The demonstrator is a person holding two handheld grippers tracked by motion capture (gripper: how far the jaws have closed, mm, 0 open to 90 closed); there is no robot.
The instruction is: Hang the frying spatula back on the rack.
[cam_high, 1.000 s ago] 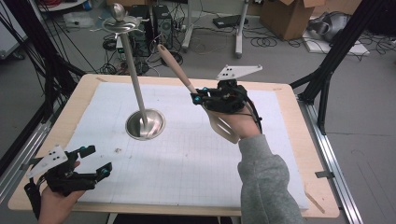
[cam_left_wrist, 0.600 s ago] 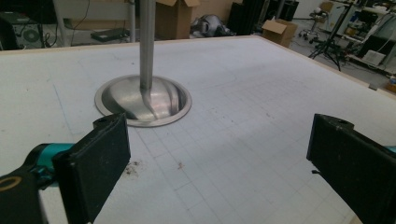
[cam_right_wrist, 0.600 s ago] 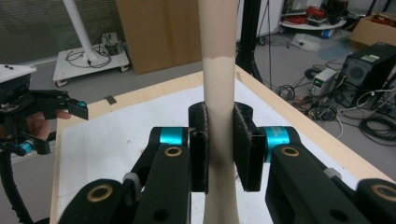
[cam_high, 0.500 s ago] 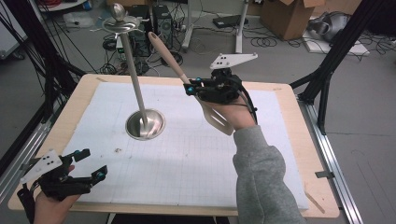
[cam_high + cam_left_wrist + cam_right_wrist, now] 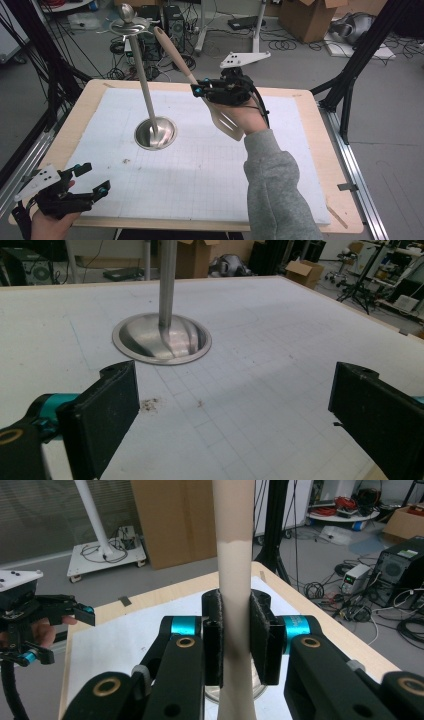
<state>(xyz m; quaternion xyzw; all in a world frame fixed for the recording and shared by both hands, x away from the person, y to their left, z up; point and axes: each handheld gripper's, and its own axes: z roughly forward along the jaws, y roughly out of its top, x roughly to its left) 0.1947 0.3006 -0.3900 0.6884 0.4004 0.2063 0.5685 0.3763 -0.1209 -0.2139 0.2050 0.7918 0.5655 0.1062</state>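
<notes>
A beige slotted spatula (image 5: 176,54) is held in the air above the table, handle slanting up and away, blade (image 5: 228,123) hanging below the hand. My right gripper (image 5: 198,90) is shut on its handle; in the right gripper view the two pads (image 5: 264,637) press the handle (image 5: 235,555) from both sides. A metal stand has a round base (image 5: 155,133) on the white mat, and its pole (image 5: 145,80) rises to a small disc with a knob (image 5: 127,21), close to the spatula's handle end. My left gripper (image 5: 94,179) stands open and empty at the near left corner, facing the base (image 5: 160,337).
The wooden table (image 5: 345,200) carries a white gridded mat (image 5: 200,170) with a few crumbs (image 5: 149,403). Black frame legs stand at both sides of the table. Cables, computer cases and cardboard boxes lie on the floor beyond the far edge.
My right gripper has lifted the spatula and carried it left, nearer the top of the stand. The left gripper has stayed nearly where it was.
</notes>
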